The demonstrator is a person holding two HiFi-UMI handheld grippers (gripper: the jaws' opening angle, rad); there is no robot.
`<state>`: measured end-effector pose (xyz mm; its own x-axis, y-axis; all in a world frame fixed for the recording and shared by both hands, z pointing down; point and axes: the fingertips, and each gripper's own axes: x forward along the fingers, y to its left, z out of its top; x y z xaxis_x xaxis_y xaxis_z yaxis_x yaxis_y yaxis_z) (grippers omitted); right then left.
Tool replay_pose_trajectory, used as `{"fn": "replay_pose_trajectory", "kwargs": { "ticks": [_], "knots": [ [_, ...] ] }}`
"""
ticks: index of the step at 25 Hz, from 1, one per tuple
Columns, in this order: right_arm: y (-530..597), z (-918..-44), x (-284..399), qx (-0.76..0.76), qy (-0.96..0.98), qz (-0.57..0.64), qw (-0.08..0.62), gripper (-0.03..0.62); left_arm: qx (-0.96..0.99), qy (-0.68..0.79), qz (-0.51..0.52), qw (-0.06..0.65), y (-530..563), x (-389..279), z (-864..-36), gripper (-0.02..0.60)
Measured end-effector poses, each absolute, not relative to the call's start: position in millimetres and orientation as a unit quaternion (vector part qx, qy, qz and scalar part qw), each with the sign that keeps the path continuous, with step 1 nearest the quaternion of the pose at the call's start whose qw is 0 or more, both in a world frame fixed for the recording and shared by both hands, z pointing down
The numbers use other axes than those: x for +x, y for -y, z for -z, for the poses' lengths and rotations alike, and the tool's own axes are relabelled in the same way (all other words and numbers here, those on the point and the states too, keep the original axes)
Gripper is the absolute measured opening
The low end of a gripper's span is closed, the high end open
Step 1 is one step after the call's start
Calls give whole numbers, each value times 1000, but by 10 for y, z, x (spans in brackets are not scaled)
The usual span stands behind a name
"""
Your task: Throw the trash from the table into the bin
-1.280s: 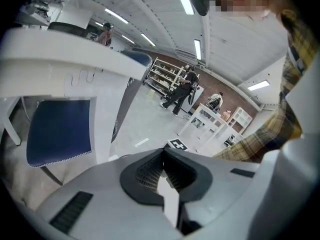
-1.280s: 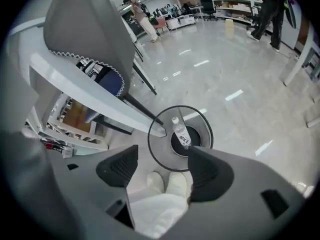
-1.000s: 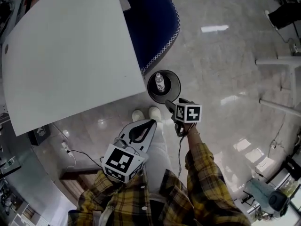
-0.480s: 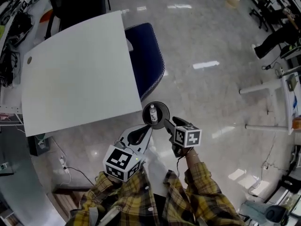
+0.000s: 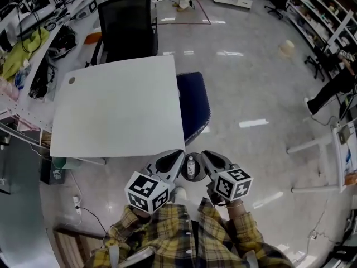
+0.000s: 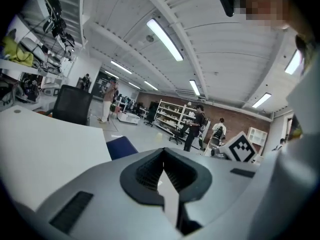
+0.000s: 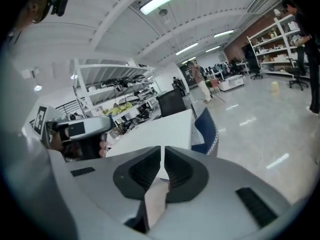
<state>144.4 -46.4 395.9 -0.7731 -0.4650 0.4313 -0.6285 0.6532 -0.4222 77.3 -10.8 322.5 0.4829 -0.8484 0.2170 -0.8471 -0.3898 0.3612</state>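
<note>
Drop looks done: the bottle [image 5: 191,166] sits inside the bin [image 5: 192,178]. The bin stands on the floor just off the near corner of the table [image 5: 117,110] and shows between my two grippers in the head view. Left gripper [image 5: 174,156]: jaws together, nothing between them. Right gripper [image 5: 207,155]: jaws have just been closing, now down to a thin slit, nothing in it either. I see no trash on the table top, so my read is the task is near complete, with only the pull-back left. To do that cleanly I'd lift both grippers straight off and stay away from the bin rim so it doesn't tip. I'd hold the jaws closed so nothing snags, then give the table one more look before calling it. Count: one bottle, one bin, one table, two grippers, two chairs. The black chair [image 5: 127,29] is at the table's far edge and the blue chair [image 5: 193,108] is tucked at its right side.
</note>
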Motion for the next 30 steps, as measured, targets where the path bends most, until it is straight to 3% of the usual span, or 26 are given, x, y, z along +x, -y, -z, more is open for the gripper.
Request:
{"fn": "replay_pose_trajectory", "kwargs": {
  "ticks": [10, 30],
  "knots": [
    [181, -2998, 722, 187, 959, -189, 98, -2, 791, 587, 32, 169, -197, 208, -2788, 9],
    [79, -2911, 431, 135, 969, -180, 106, -2, 763, 623, 28, 169, -339, -67, -2823, 9]
  ]
}}
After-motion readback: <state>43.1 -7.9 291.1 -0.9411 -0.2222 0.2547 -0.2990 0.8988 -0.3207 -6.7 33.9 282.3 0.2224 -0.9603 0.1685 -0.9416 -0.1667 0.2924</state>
